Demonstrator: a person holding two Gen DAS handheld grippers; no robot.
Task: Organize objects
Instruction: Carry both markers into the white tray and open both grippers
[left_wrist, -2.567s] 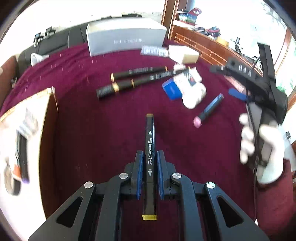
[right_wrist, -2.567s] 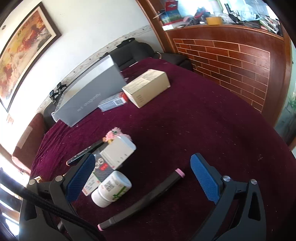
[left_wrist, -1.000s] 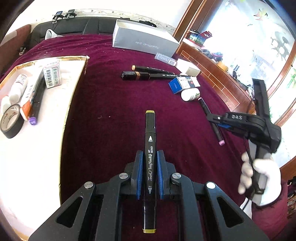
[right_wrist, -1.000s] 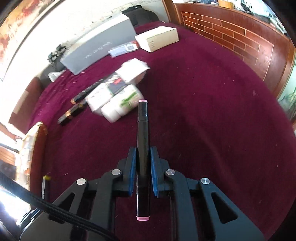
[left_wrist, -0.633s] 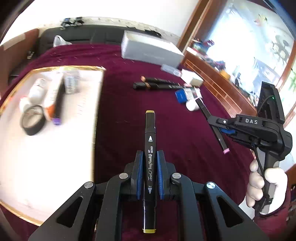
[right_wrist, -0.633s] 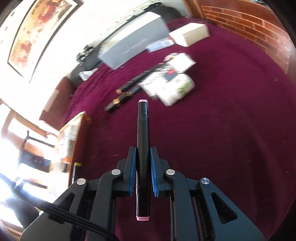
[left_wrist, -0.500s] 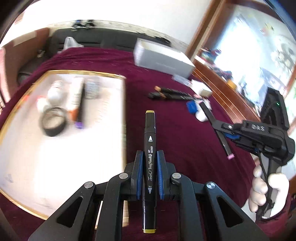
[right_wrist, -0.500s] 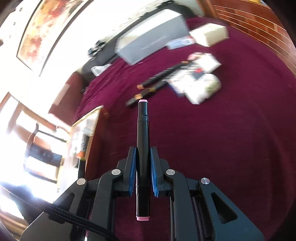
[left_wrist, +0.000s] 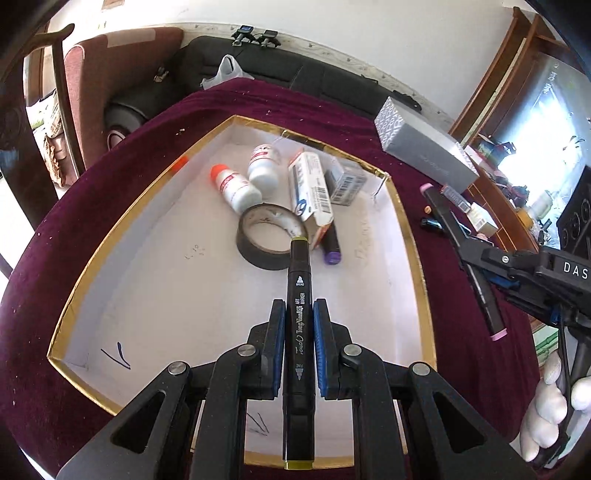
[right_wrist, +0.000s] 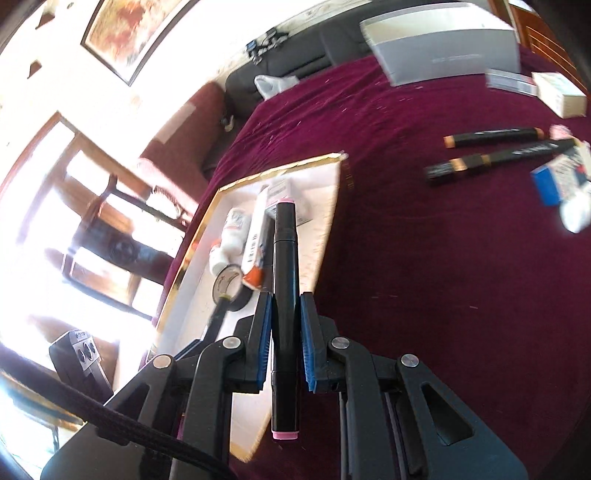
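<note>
My left gripper (left_wrist: 299, 314) is shut on a black art marker with olive-yellow caps (left_wrist: 299, 295), held above the white, gold-rimmed tray (left_wrist: 147, 280). Its tip points at a roll of black tape (left_wrist: 271, 236) in the tray. My right gripper (right_wrist: 284, 306) is shut on a black marker with pink caps (right_wrist: 284, 258), over the tray's right edge (right_wrist: 327, 225). In the left wrist view that right gripper (left_wrist: 480, 269) and its pink-capped marker (left_wrist: 461, 254) hang just right of the tray, with a white-gloved hand (left_wrist: 550, 391) on the handle.
In the tray lie two white bottles (left_wrist: 240, 184), a long carton (left_wrist: 310, 188), a small grey box (left_wrist: 347, 181) and a purple-capped marker (left_wrist: 332, 247). On the maroon cloth further right lie two black markers (right_wrist: 495, 147), a blue box (right_wrist: 554, 181) and a grey box (right_wrist: 443, 40).
Both grippers have swung left, from over the maroon cloth to the tray. The tray now fills the left wrist view. Each gripper keeps its marker.
</note>
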